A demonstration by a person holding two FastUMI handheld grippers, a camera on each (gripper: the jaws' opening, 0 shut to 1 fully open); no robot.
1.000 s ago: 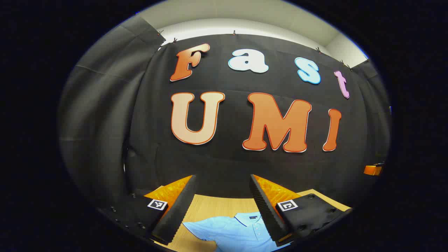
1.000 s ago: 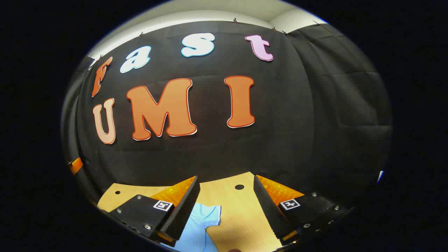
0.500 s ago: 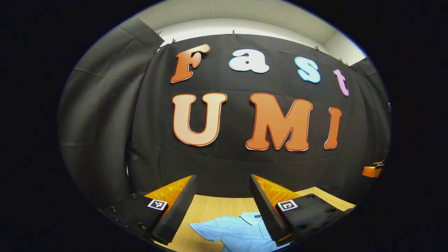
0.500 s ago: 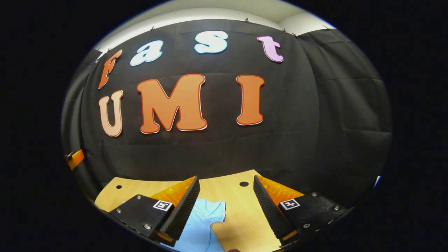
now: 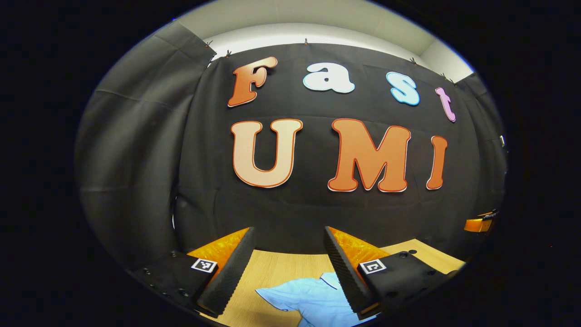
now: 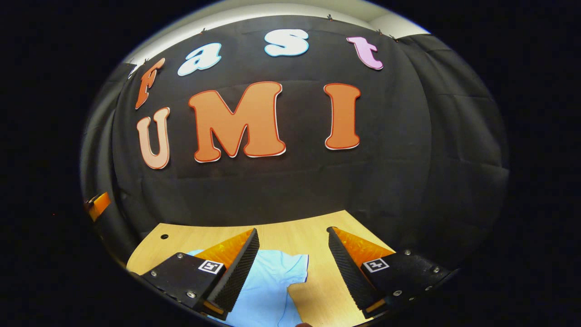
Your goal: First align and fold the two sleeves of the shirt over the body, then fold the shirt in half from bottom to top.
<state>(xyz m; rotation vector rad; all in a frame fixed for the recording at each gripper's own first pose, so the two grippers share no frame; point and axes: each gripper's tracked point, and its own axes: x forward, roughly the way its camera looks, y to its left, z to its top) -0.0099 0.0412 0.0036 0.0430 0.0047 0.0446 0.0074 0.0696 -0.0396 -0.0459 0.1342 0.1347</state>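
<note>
While both cameras point mostly at the booth's black cloth wall [image 5: 317,213], we find the tabletop [image 6: 290,231] along the lower part of each view. On it lies the light blue shirt [image 6: 270,284], flat on the wood.

We see the left gripper [image 5: 287,268] with its fingers spread wide and nothing between them. In the left gripper view the shirt [image 5: 313,297] lies below and ahead of that gap, nearer the right-hand finger, which covers part of it. One sleeve [image 5: 272,295] points toward the left-hand finger, and the collar [image 5: 330,278] lies just beside the right-hand finger. Bare wood separates the shirt from the far edge of the tabletop. We cannot tell whether any finger touches the cloth.

We see the right gripper [image 6: 292,268] likewise wide open and holding nothing. In the right gripper view a sleeve [image 6: 295,268] lies in the gap, nearer the left-hand finger, which hides part of the shirt. Bare wood lies under the right-hand finger. A small round hole [image 6: 164,236] marks the tabletop near its far left corner.
</note>
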